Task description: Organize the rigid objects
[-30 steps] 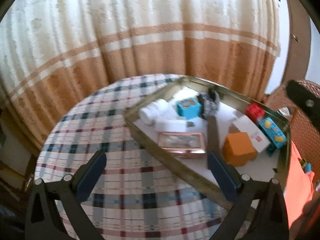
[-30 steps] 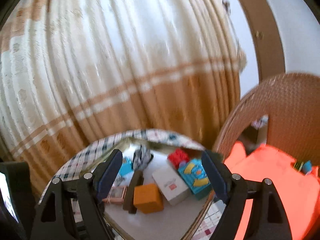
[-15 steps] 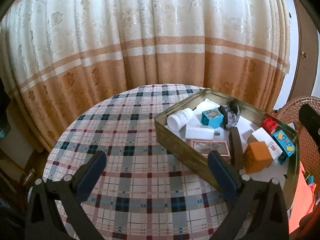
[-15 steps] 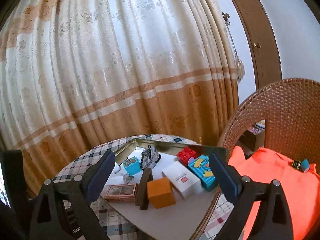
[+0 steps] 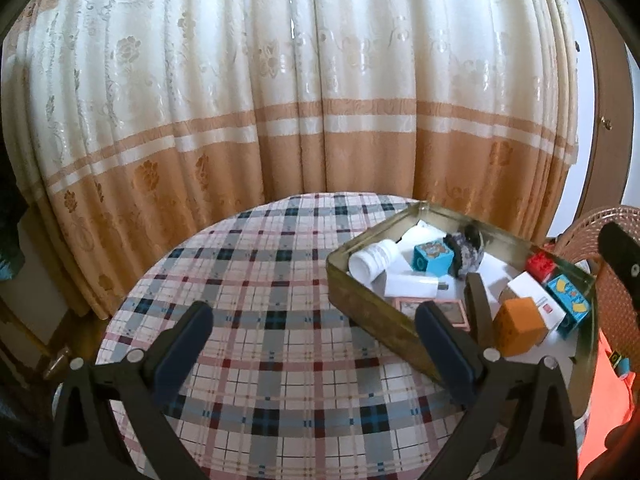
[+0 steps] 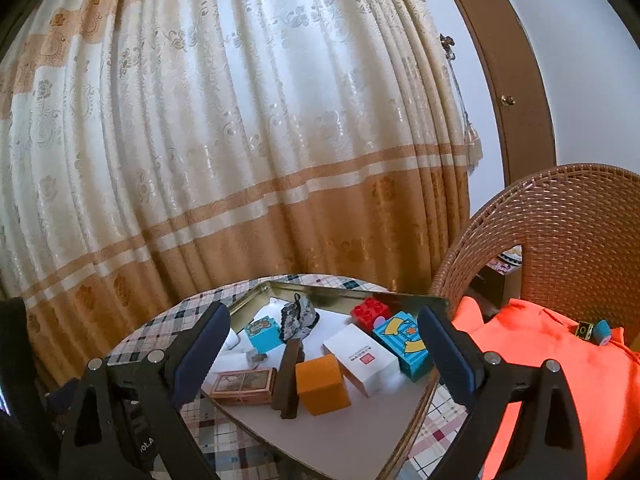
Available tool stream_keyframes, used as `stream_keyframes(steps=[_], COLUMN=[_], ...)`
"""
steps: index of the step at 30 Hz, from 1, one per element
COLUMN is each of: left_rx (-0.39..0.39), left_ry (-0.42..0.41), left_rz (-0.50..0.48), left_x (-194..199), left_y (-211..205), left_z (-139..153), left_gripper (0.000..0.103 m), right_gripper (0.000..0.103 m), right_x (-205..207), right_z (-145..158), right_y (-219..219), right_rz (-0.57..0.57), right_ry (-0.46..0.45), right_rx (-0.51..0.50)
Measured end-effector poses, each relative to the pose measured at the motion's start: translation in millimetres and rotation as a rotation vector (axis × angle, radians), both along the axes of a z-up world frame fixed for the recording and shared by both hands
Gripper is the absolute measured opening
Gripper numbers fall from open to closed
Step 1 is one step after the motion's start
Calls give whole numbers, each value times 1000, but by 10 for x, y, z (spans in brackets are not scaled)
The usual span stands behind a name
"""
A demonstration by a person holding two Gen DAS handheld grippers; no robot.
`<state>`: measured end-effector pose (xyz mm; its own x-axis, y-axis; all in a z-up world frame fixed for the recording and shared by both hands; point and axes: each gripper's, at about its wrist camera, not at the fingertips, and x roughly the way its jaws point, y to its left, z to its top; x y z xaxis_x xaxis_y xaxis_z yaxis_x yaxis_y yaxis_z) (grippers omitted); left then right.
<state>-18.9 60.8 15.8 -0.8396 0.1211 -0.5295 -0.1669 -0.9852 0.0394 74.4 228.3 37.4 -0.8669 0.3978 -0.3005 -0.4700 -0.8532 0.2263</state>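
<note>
Hovering with the left claw (image 5: 310, 330) and right claw (image 6: 322, 338) both gaping wide and empty, likely readying a pick from the shallow brass-coloured metal tray (image 5: 360, 300) of jumbled rigid pieces at the plaid-clothed round table's (image 5: 256, 280) right side.

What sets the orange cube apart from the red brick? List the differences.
The orange cube is plain and smooth; the red brick has studs on top. The orange cube looks larger and sits at the tin tray's near side beside a dark block; the red brick sits farther back. Both rest inside the tray.
</note>
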Motion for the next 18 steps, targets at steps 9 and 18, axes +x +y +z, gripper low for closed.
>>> stream_keyframes(steps=[9, 18], left_rx=[-21, -9], left_ry=[-20, -44], left_rz=[-26, -51], left_x=[119, 178], left_y=[24, 70], left_z=[83, 163], left_gripper=[102, 102], right_gripper=[97, 97], right_x=[73, 169], right_z=[93, 89], right_y=[46, 69], right_rz=[-5, -7], right_ry=[-43, -85], right_rx=[-18, -5])
